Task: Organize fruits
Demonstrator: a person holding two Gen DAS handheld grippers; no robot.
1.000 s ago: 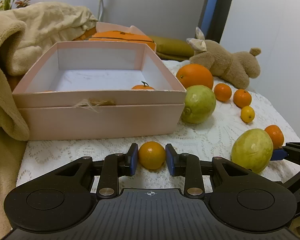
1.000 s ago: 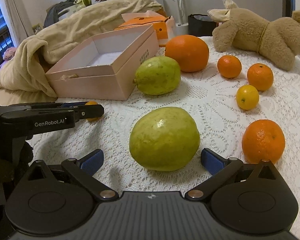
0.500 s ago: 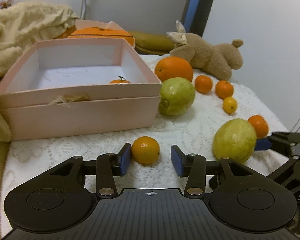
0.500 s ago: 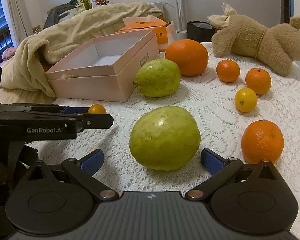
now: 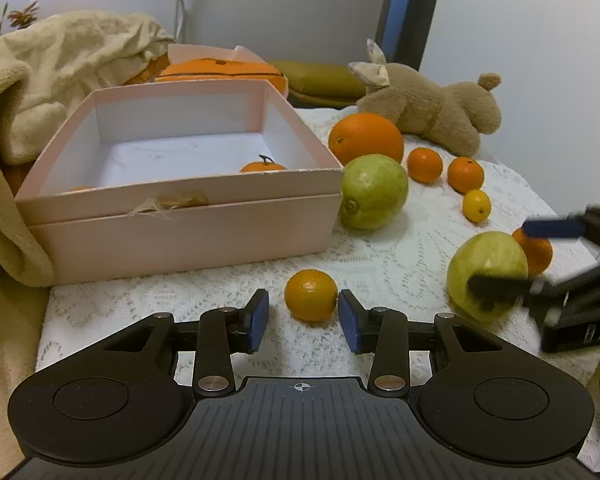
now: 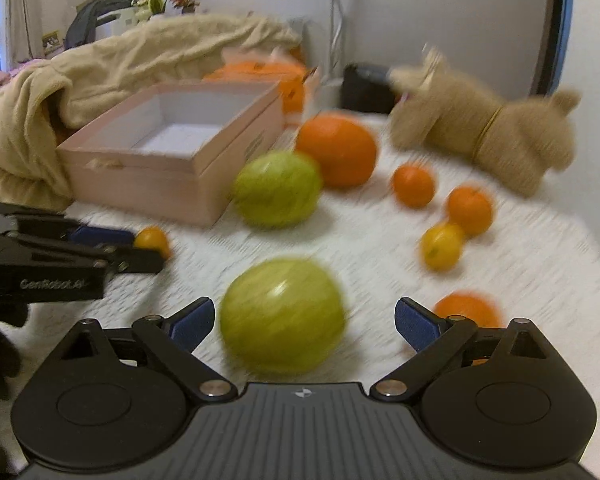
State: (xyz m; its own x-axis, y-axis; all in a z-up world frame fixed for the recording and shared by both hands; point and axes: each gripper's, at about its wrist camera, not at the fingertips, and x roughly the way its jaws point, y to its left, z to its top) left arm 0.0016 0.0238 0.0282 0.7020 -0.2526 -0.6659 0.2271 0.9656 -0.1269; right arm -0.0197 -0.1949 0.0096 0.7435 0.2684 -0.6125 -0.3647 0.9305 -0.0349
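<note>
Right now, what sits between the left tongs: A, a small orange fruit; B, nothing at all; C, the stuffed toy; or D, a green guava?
A: a small orange fruit lies on the lace cloth between the blue pads of the left tongs, with a gap at the left pad.

Both wrist views sit low and close over the lace cloth (image 5: 400, 248), angled downward past their own fingers; both share the pink box (image 5: 188, 224) (image 6: 172, 168) and scattered fruit.
</note>
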